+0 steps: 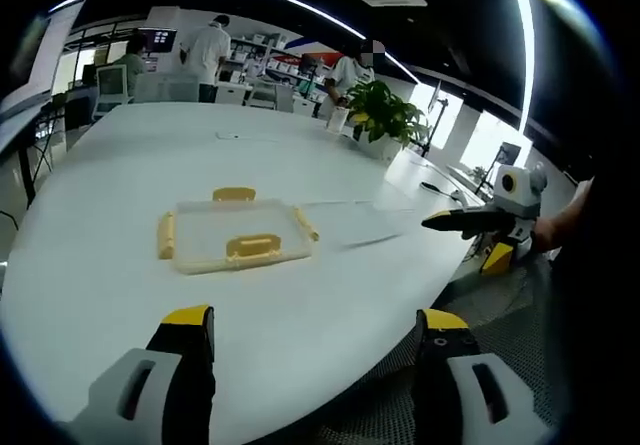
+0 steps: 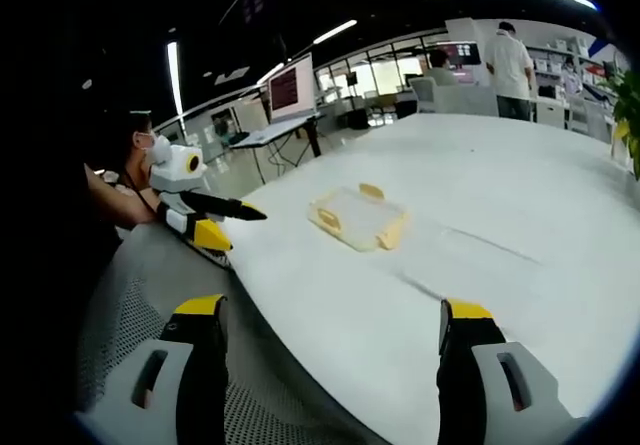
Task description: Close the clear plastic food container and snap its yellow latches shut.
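The clear plastic food container (image 1: 238,233) lies flat on the white table (image 1: 130,295), with a yellow latch on each of its sides. The front latch (image 1: 252,246) faces me. In the right gripper view the container (image 2: 358,217) sits near the table's edge. My left gripper (image 1: 315,320) is open and empty, back from the container near the table's near edge. My right gripper (image 2: 332,313) is also open and empty, off the table's edge. Each shows in the other's view: the right gripper (image 1: 455,245) and the left gripper (image 2: 245,232), both apart from the container.
A faint clear outline (image 1: 345,220) lies on the table right of the container; I cannot tell what it is. A potted plant (image 1: 385,115) stands at the far side. A mesh chair (image 2: 130,265) is below my grippers. People stand at desks (image 1: 210,50) behind.
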